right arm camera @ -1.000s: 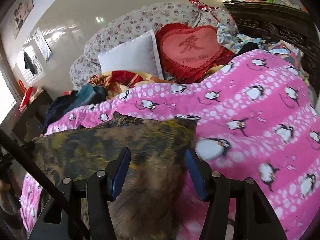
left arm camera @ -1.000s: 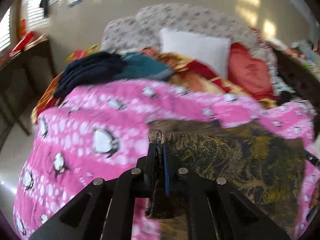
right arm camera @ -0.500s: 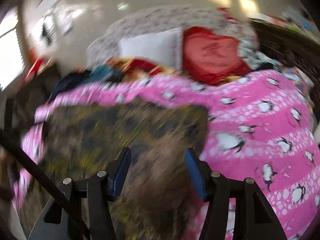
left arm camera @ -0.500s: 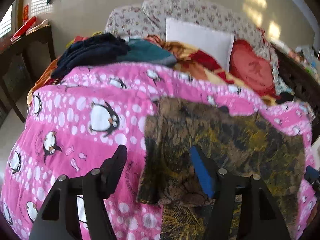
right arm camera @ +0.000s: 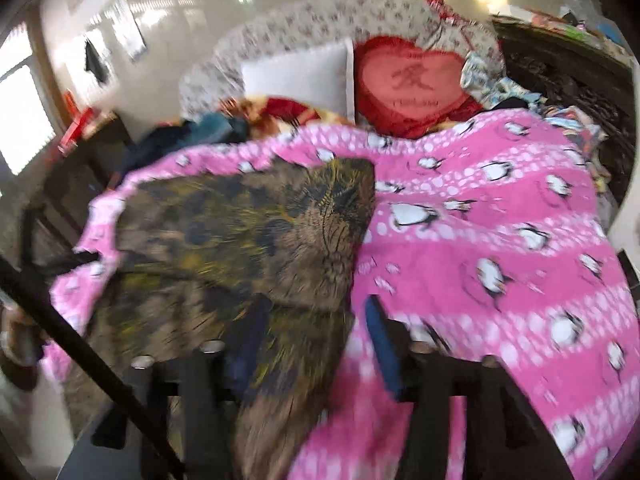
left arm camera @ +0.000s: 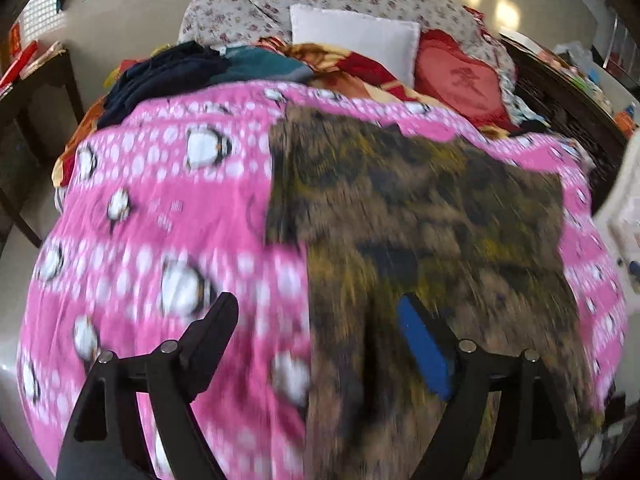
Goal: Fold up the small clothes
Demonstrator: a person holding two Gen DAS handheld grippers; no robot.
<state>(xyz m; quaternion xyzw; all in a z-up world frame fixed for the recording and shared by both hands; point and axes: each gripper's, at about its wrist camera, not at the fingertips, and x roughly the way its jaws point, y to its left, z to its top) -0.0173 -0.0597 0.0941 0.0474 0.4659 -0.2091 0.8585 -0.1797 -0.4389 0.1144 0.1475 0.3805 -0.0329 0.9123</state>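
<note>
A brown, yellow and black patterned garment [left arm camera: 420,216] lies spread on the pink penguin blanket [left arm camera: 168,208], its upper part folded over the lower. My left gripper [left arm camera: 320,312] is open and empty above the garment's near left edge. In the right wrist view the garment [right arm camera: 256,236] lies at the left with its top right corner folded down. My right gripper [right arm camera: 312,320] is open and empty over the garment's right edge.
A white pillow [left arm camera: 356,40], a red heart cushion [right arm camera: 412,80] and a pile of dark clothes [left arm camera: 172,72] lie at the head of the bed. A dark wooden table [left arm camera: 36,92] stands left. A dark carved bed frame [right arm camera: 568,72] runs along the right.
My left gripper has opened and let go of the garment, then drawn back toward the near edge. My right gripper stayed open and pulled back and up. The garment now lies folded.
</note>
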